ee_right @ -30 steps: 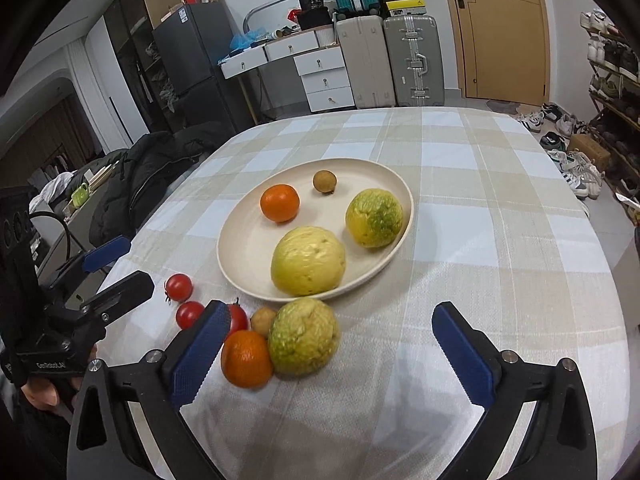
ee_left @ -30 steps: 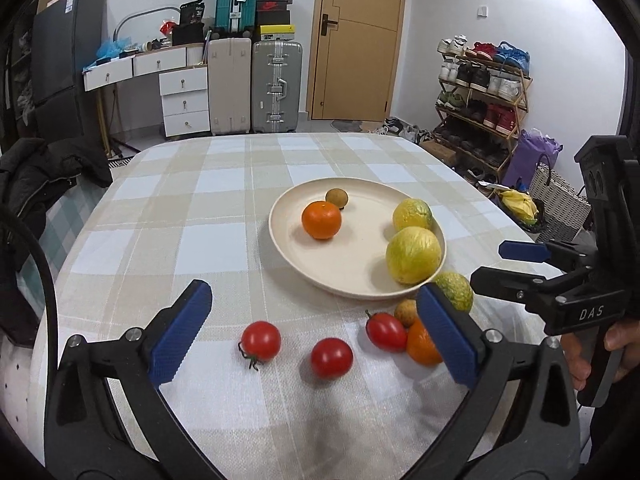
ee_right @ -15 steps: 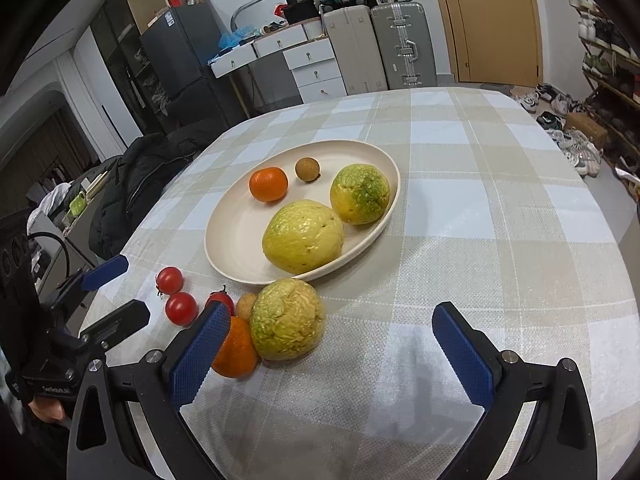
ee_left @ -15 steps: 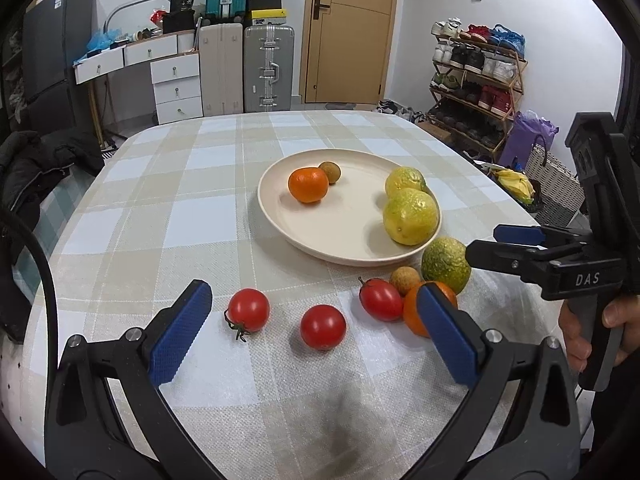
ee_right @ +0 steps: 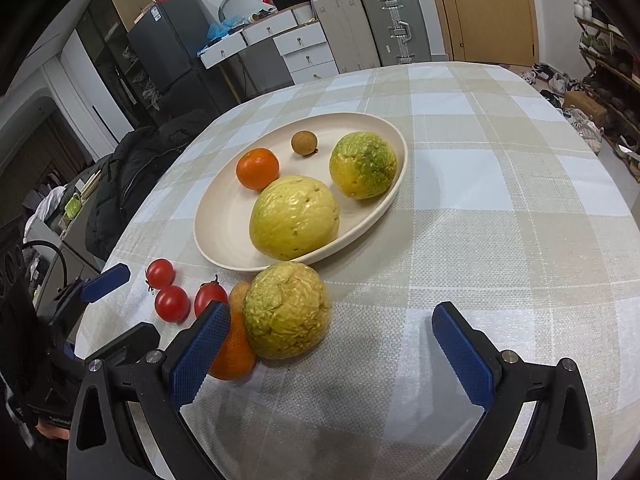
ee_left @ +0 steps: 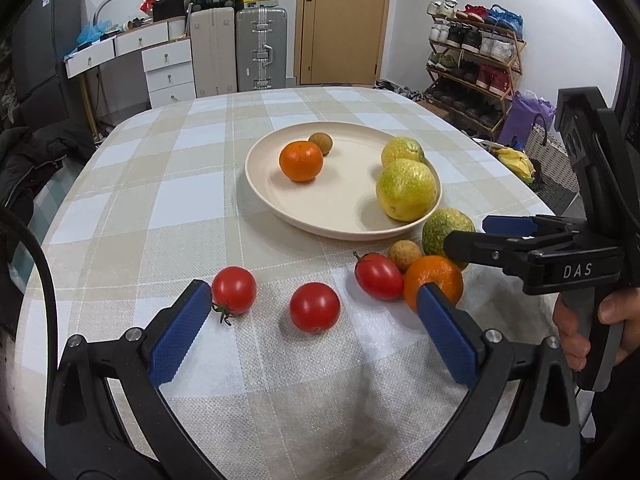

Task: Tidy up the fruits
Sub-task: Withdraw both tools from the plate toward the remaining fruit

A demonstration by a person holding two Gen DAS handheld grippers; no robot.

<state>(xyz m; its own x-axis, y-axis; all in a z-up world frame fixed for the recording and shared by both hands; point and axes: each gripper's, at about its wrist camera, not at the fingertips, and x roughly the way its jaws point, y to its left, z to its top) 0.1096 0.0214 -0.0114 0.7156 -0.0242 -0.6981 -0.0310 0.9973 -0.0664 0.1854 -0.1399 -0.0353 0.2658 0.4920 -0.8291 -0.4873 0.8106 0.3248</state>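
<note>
Guava (ee_right: 287, 310) sits on the cloth just outside the plate (ee_right: 224, 256), touching an orange (ee_right: 234, 354), left of centre between the right gripper's (ee_right: 332, 354) wide-open, empty jaws. Left gripper (ee_left: 314, 324), equally open and empty, faces the tomatoes (ee_left: 315, 307).

The plate (ee_left: 276, 200) sits mid-counter (ee_left: 160, 208), holding an orange (ee_left: 301, 161), a longan (ee_left: 320, 143) behind it, and two passion fruits (ee_left: 405, 190) at its right. Before the plate, left to right: three tomatoes (ee_left: 314, 307), a second longan (ee_left: 404, 251), another orange (ee_left: 434, 282), a third passion fruit (ee_left: 446, 230).
</note>
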